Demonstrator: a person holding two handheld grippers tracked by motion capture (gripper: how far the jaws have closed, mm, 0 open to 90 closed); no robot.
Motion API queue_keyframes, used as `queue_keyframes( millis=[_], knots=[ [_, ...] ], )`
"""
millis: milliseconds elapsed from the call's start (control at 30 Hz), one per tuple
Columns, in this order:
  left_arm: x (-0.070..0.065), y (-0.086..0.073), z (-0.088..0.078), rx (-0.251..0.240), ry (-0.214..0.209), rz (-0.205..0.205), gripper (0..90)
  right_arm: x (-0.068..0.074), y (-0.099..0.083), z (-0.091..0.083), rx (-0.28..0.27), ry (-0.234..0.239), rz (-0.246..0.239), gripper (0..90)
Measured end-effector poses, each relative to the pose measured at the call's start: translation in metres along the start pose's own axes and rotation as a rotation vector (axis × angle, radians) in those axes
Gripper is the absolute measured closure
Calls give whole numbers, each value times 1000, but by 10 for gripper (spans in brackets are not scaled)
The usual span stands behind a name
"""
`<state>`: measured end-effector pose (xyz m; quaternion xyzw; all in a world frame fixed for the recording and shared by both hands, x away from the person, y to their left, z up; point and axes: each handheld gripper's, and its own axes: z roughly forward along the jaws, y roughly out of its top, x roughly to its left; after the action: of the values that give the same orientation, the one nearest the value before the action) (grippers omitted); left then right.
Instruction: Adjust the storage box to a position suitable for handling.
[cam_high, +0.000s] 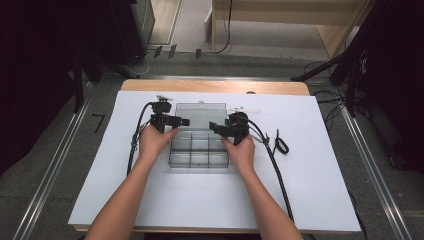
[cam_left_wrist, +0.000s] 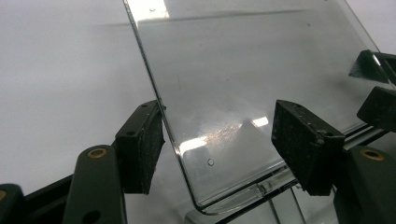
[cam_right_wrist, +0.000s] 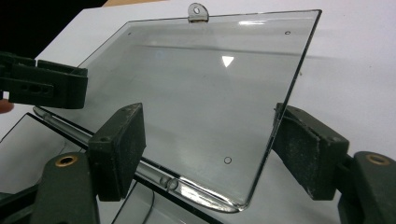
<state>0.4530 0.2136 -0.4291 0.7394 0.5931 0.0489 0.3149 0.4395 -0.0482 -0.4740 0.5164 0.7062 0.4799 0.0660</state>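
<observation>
On the white counter (cam_high: 310, 165), mid-frame, sits my clear box (cam_high: 199, 152), lid (cam_high: 201, 116) open. Both claws, left (cam_high: 181, 121) and right (cam_high: 215, 126), gape at the lid's side edges: stiff, slick, brittle plastic, best pinched near the hinge.

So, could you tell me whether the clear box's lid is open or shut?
Open: the lid stands swung back on its hinge, leaving the box compartments uncovered.

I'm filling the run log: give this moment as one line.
stage: lid handling | left tool: open, straddling lid edge | right tool: open, straddling opposite edge | clear compartment box: open on white sheet
</observation>
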Motion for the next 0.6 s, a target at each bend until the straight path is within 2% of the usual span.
queue_keyframes(
  millis=[167, 600],
  knots=[
    [3, 0, 1, 13, -18, -16, 352, -1, 1, 0, 13, 8, 18, 271],
    [4, 0, 3, 20, -26, -26, 341, -4, 1, 1, 23, 13, 34, 264]
  ],
)
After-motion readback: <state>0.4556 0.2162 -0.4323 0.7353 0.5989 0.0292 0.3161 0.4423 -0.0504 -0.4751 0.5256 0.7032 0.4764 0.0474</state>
